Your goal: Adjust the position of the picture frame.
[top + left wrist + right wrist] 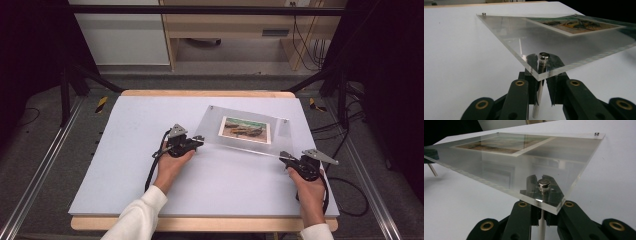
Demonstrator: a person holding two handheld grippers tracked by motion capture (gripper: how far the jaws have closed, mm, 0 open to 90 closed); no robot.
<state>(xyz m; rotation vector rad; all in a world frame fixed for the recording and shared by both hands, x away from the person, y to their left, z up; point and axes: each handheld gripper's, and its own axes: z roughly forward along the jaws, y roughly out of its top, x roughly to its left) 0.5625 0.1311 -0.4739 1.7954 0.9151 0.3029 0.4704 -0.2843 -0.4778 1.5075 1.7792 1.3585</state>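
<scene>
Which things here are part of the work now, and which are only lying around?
In use:
acrylic photo frame
its metal leg, clamped by left gripper
second metal leg, clamped by right gripper

Just around:
white table mat
floor cables

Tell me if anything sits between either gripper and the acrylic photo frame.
Nothing visible does. The left gripper already has its jaws closed on the metal leg under the near corner of the acrylic frame, and the right gripper is closed on the leg at its own corner.
</scene>
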